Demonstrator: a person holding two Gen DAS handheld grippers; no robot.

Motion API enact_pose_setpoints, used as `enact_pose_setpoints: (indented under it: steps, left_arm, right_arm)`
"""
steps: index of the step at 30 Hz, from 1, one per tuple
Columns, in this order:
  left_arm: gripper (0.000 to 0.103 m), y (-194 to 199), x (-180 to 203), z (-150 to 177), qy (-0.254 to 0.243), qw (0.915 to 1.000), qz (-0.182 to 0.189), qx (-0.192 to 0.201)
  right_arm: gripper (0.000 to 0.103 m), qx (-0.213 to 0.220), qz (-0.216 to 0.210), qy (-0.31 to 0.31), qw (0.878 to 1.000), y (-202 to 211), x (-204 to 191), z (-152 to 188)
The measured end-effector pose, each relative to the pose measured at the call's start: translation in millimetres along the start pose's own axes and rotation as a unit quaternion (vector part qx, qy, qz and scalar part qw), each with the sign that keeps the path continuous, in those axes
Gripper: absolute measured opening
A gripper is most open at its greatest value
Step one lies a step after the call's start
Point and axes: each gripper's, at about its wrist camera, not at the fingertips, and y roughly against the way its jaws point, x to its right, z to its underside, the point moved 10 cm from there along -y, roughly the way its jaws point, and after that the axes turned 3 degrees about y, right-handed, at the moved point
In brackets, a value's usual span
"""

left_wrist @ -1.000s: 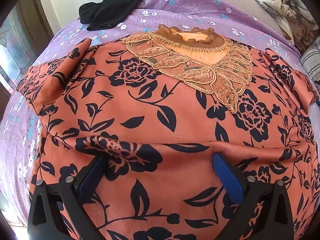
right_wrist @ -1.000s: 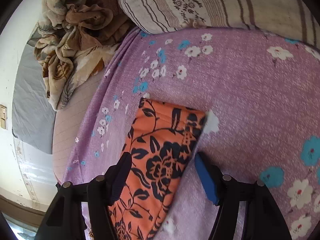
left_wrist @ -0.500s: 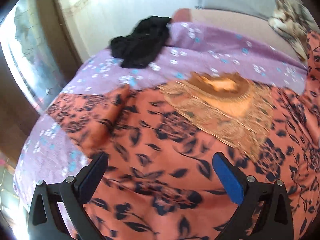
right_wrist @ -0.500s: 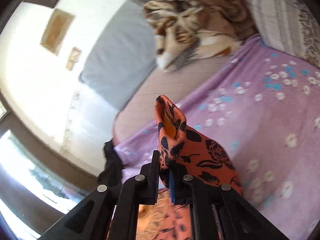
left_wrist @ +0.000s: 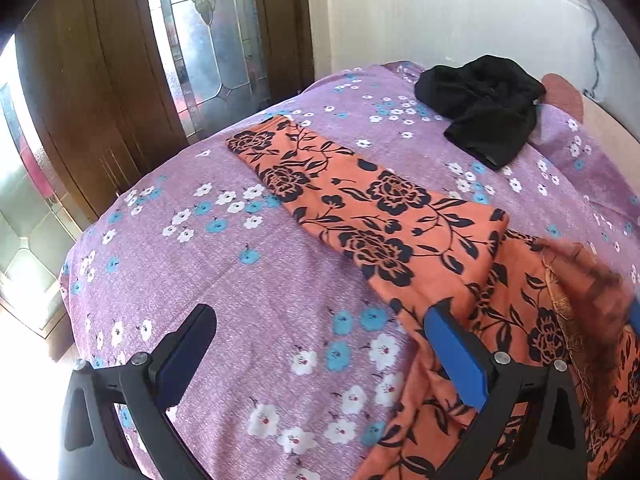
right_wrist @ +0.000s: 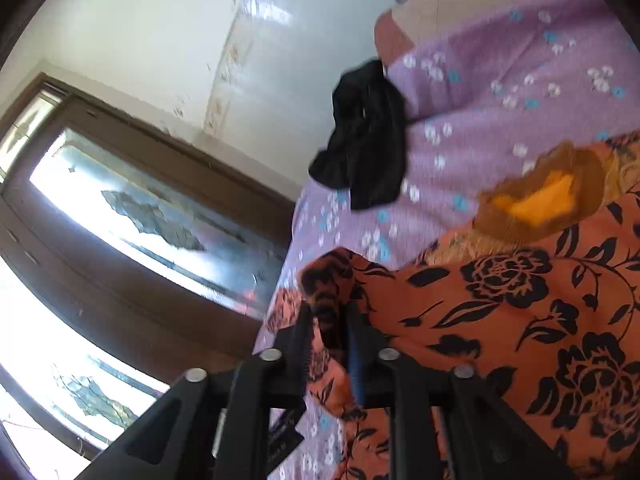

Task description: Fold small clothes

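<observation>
Left sleeve [left_wrist: 360, 204] flat on purple bedspread [left_wrist: 248, 280], long axis 10-to-4 o'clock, nearest spread, empty left gripper [left_wrist: 320, 344]; right gripper [right_wrist: 330, 336] pinching orange floral blouse's [right_wrist: 520, 320] other sleeve.

the orange floral top [left_wrist: 384, 216] is smooth, slightly sheeny cloth with a lacy neck trim [right_wrist: 532, 200] of rougher weave. the purple flowered bedsheet [left_wrist: 248, 280] looks matt and finely grained. at upper right lies a black garment [left_wrist: 484, 108], matt, soft cloth. the left gripper [left_wrist: 320, 350] has matt black plastic arms, blue pads and shiny metal screws. the door [left_wrist: 100, 80] is dark glossy wood with textured glass.
</observation>
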Motion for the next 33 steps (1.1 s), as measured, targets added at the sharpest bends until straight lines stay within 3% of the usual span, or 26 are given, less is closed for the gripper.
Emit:
enact_pose_setpoints:
  steps: [1,3,8,12,13,15,17,20,22,23,25,26,28,31,33]
  left_arm:
    - [0.103,-4.2,-7.7,-0.7,0.008,0.9999,-0.003,-0.007]
    - [0.103,-13.2,-21.5,-2.4,0.028,0.9993,-0.008,-0.022]
    - [0.103,-39.4,-49.4,-10.4,0.091,0.9939,-0.016,-0.061]
    - [0.103,-66.3,-61.1,-23.0,0.136,0.9868,-0.003,-0.088]
    - [0.103,-74.3,-63.9,-26.5,0.153,0.9837,0.009,-0.094]
    - [0.103,-88.2,-67.4,-32.8,0.19,0.9755,0.041,-0.103]
    - [0.103,-98.6,-65.9,-39.5,0.224,0.965,0.087,-0.105]
    - [0.089,-111.9,-55.5,-48.2,0.269,0.943,0.161,-0.11]
    - [0.081,-116.3,-53.3,-57.4,0.281,0.94,0.17,-0.092]
    - [0.073,-118.6,-49.0,-62.0,0.282,0.9383,0.182,-0.085]
    - [0.038,-129.9,-32.0,-65.8,0.288,0.924,0.23,-0.103]
    - [0.034,-137.1,-24.9,-64.9,0.291,0.9182,0.242,-0.115]
    - [0.01,-143.6,-20.2,-66.5,0.282,0.9268,0.223,-0.107]
    - [0.007,-131.3,-5.3,-78.8,0.268,0.9302,0.234,-0.089]
    - [0.004,-109.0,12.1,-92.7,0.23,0.9392,0.248,-0.061]
  right_arm:
    - [0.088,-0.006,-0.016,-0.006,1.0,-1.5,-2.9,10.7]
    - [0.092,0.012,0.0,0.014,1.0,9.5,1.7,18.0]
    - [0.09,0.003,0.143,0.086,0.986,51.3,58.5,15.2]
    - [0.081,-0.041,0.225,0.05,0.972,72.2,139.6,23.8]
    - [0.072,-0.049,0.236,0.038,0.97,74.9,159.0,28.6]
    - [0.062,-0.023,0.219,0.053,0.974,86.5,161.8,27.6]
    - [0.062,-0.019,0.22,0.065,0.973,87.3,162.9,30.6]
    - [0.062,-0.003,0.233,0.1,0.967,84.8,162.7,34.4]
    - [0.063,0.0,0.245,0.119,0.962,84.7,155.6,36.5]
    - [0.063,-0.002,0.247,0.121,0.961,83.8,155.1,36.2]
    - [0.064,0.001,0.237,0.115,0.965,84.4,156.2,35.4]
    - [0.064,0.005,0.228,0.108,0.968,85.1,157.2,34.7]
    - [0.064,0.014,0.206,0.093,0.974,87.4,159.0,33.5]
    - [0.064,0.028,0.177,0.071,0.981,91.8,161.6,32.2]
    - [0.064,0.033,0.162,0.061,0.984,93.4,162.7,31.5]
